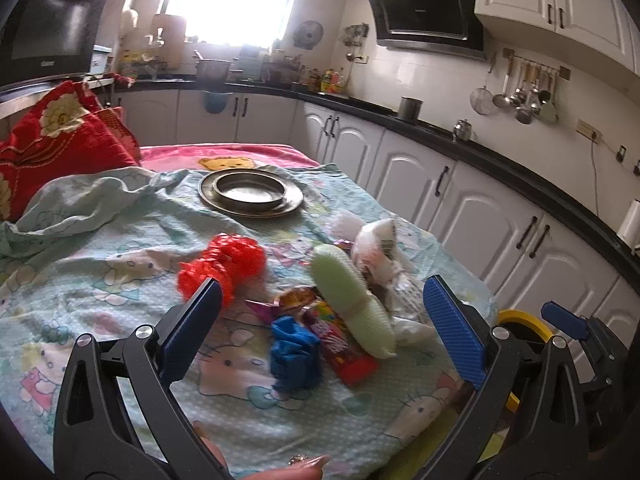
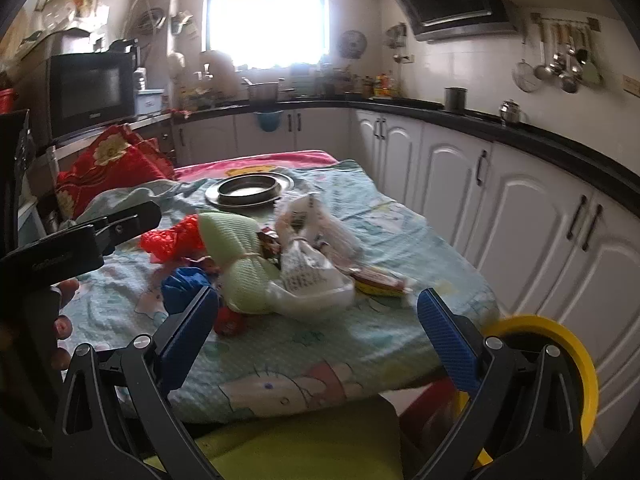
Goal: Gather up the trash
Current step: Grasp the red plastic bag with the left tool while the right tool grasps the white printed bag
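A heap of trash lies on the cloth-covered table [image 1: 100, 264]: a red mesh net [image 1: 224, 264], a pale green foam sleeve [image 1: 348, 300], a crumpled blue piece [image 1: 294, 354], a red candy wrapper [image 1: 344, 348] and a white plastic bag [image 1: 384, 256]. My left gripper [image 1: 324, 320] is open and empty, hovering just in front of the heap. My right gripper [image 2: 320, 328] is open and empty near the table's front edge, with the green sleeve [image 2: 236, 256], white bag [image 2: 312, 276] and blue piece [image 2: 184, 284] ahead. A yellow-rimmed bin [image 2: 560, 340] stands right of the table.
Two stacked metal plates [image 1: 250, 192] sit at the table's far side. Red pillows [image 1: 56, 140] lie at the back left. White cabinets [image 1: 460, 200] under a black counter run along the right. The yellow bin rim [image 1: 524, 320] and the right gripper [image 1: 568, 324] show at the table's right edge.
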A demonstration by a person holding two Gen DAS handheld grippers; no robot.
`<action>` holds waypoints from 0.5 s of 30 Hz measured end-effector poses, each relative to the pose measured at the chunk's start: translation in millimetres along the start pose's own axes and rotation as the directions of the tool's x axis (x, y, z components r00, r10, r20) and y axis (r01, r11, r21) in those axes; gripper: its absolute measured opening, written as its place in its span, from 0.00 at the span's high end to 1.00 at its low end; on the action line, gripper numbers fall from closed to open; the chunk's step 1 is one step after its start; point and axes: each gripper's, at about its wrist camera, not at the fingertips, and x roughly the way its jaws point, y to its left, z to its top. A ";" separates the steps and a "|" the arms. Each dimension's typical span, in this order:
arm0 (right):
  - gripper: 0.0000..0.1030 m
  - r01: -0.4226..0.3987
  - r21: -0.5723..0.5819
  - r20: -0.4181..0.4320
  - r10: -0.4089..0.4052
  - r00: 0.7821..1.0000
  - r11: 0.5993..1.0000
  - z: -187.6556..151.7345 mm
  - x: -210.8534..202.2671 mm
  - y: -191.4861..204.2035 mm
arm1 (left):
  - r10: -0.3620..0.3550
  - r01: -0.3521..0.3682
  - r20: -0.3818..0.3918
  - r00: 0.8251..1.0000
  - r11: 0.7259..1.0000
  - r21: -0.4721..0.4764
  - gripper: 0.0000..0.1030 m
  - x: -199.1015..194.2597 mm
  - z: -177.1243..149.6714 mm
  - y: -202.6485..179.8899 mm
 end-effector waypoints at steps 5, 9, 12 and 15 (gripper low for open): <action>0.06 -0.012 -0.045 -0.021 0.011 1.000 0.999 9.3 21.9 6.6 | 0.049 -0.049 -0.005 0.999 0.999 -0.024 0.10 7.5 6.7 19.3; 0.06 -0.018 -0.047 -0.048 0.016 0.999 0.999 15.9 40.4 2.2 | 0.099 -0.100 -0.018 0.995 0.994 -0.035 0.10 17.7 12.3 35.7; 0.06 -0.028 -0.034 -0.066 0.025 0.997 0.999 19.8 53.2 -2.3 | 0.138 -0.139 -0.050 0.989 0.990 -0.033 0.10 28.4 17.5 49.4; 0.06 -0.034 -0.030 -0.081 0.031 0.996 0.999 24.3 67.5 -6.7 | 0.163 -0.166 -0.074 0.984 0.985 -0.039 0.10 35.9 20.1 60.6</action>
